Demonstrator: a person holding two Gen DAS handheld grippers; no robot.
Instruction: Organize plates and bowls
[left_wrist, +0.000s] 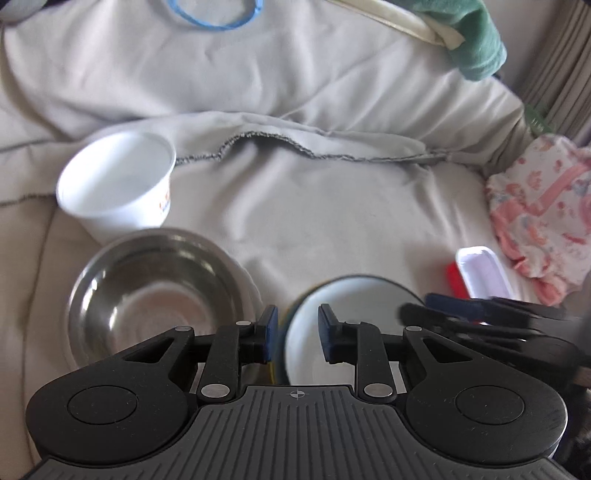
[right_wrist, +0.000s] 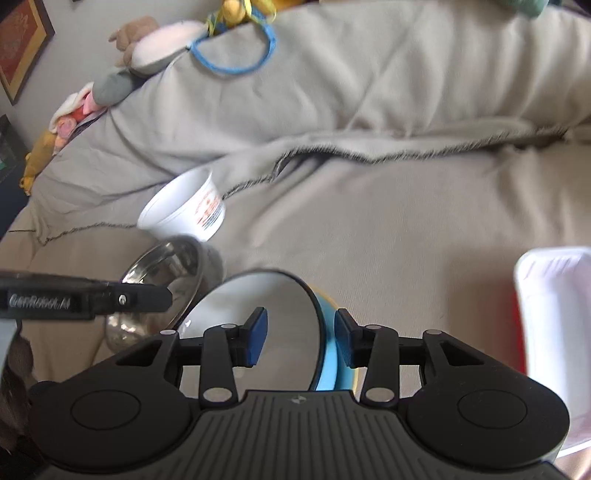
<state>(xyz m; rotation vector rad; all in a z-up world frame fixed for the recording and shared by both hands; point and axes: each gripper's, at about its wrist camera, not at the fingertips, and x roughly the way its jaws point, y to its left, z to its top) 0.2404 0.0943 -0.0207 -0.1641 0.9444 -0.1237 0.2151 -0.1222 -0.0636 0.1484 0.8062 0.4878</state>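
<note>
1. Dishes sit on a beige sofa cover, not stacked.
2. Blue bowl, white inside: left tongs straddle its left rim, right tongs straddle its right wall.
3. Left tongs: one pad outside, one inside the bowl, gap visible, not clamped.
4. Right tongs: pads apart either side of the wall, no clear contact.
5. Steel bowl just left of the blue bowl, empty.
6. White paper cup behind the steel bowl, tilted.
7. White tray with a red piece beside it, off right; pink patterned cloth beyond.
</note>
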